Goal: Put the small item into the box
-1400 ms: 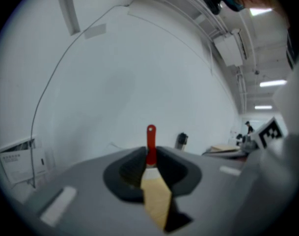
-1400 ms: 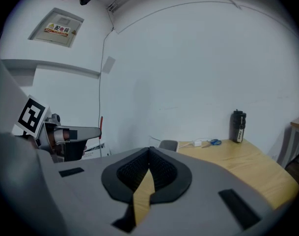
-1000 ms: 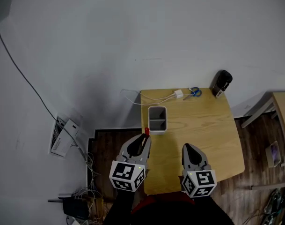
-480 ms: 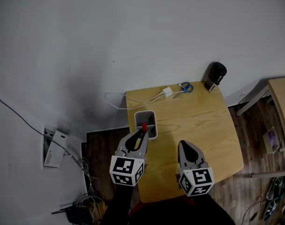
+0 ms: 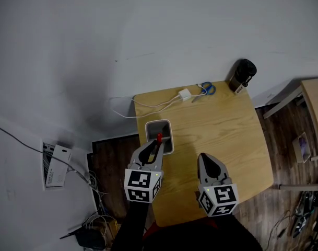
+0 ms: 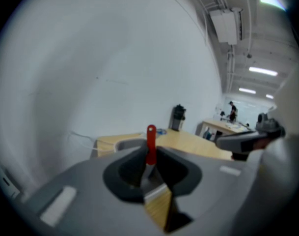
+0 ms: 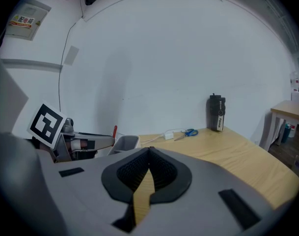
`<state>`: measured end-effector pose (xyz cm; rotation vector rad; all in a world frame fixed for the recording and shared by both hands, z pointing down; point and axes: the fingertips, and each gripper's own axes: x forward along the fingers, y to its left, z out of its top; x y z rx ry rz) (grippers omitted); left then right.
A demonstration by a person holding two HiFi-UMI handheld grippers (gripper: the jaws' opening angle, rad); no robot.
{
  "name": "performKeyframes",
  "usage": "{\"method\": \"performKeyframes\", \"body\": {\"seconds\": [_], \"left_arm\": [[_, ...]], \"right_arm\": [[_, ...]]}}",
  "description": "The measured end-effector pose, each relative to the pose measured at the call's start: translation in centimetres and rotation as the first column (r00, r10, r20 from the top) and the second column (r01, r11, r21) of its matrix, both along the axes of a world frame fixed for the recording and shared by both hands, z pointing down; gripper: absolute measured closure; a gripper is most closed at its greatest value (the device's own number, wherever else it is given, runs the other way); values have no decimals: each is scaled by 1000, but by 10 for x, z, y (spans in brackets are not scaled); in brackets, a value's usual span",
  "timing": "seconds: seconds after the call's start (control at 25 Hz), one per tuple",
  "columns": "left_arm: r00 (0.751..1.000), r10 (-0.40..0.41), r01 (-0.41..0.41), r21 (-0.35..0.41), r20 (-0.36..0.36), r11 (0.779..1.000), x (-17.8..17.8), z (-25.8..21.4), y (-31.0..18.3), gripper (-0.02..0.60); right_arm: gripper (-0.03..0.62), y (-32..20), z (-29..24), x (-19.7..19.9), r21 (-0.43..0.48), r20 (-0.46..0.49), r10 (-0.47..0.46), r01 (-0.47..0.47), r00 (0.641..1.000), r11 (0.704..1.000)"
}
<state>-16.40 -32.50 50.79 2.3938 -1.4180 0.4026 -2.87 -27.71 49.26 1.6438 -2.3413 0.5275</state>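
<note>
My left gripper (image 5: 157, 145) is shut on a small red-handled tool (image 5: 159, 137), which points up and forward out of the jaws. Its red tip hangs over the near end of the white box (image 5: 150, 132) at the table's left edge. In the left gripper view the red handle (image 6: 151, 140) rises between the shut jaws with the box (image 6: 125, 143) just beyond. My right gripper (image 5: 205, 159) hovers shut and empty over the table's near part, to the right of the box. The right gripper view shows the box (image 7: 125, 142) and the tool (image 7: 115, 130) at left.
The wooden table (image 5: 226, 135) carries blue scissors (image 5: 206, 89) and a white charger with cable (image 5: 185, 94) at the far edge, and a black bottle (image 5: 243, 75) at the far right corner. Cables and a power strip (image 5: 54, 163) lie on the floor at left. Another table (image 5: 315, 109) stands right.
My left gripper has carried the red tool forward, from just short of the box to over its near end. The right gripper has stayed shut beside it.
</note>
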Motion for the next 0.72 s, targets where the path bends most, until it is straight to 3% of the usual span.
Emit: {"method": "performKeyframes", "body": {"seconds": [0.72], "left_arm": [[993,28,-17,-98,113,995,7,38,-2,505]], "right_arm": [[586,-7,23,-7,-57,-12,-14,13,1000,998]]}}
